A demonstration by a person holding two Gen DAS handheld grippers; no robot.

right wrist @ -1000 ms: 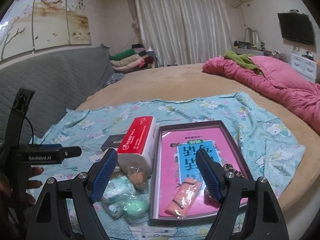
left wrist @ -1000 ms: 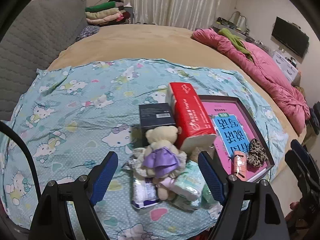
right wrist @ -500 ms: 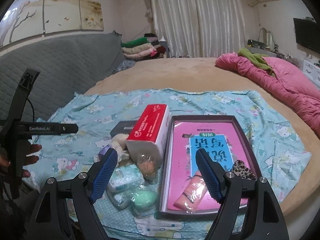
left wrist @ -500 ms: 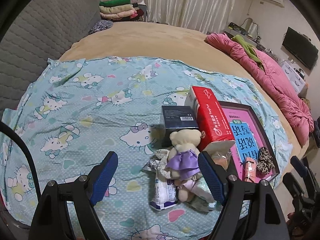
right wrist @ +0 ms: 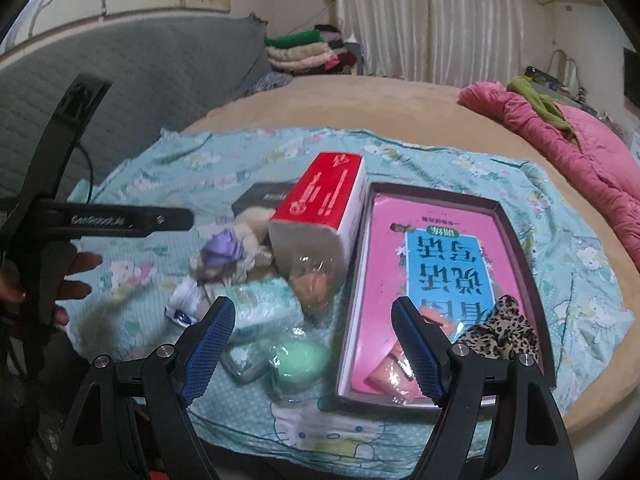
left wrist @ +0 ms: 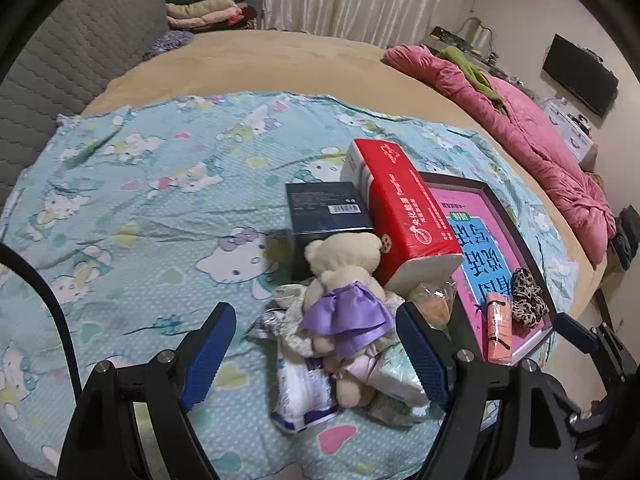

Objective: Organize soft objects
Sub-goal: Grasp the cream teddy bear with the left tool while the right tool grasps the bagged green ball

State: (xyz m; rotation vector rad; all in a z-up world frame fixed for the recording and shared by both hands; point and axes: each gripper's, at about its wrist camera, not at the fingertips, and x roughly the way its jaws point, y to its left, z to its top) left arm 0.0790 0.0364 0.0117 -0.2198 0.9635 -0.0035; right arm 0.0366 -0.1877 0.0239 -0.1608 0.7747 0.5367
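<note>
Teddy bear (left wrist: 344, 276) face hidden; dark box (right wrist: 264, 200) mostly behind tissue pack (right wrist: 320, 216).

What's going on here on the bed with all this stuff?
A person holds a two-finger gripper in each hand over a pile of soft things on a cartoon-print sheet. The left gripper is open and frames a teddy bear in a purple dress; the right gripper is open above a green sponge and small packets. Neither holds anything. A red tissue pack sits beside a tray holding a pink book.
</note>
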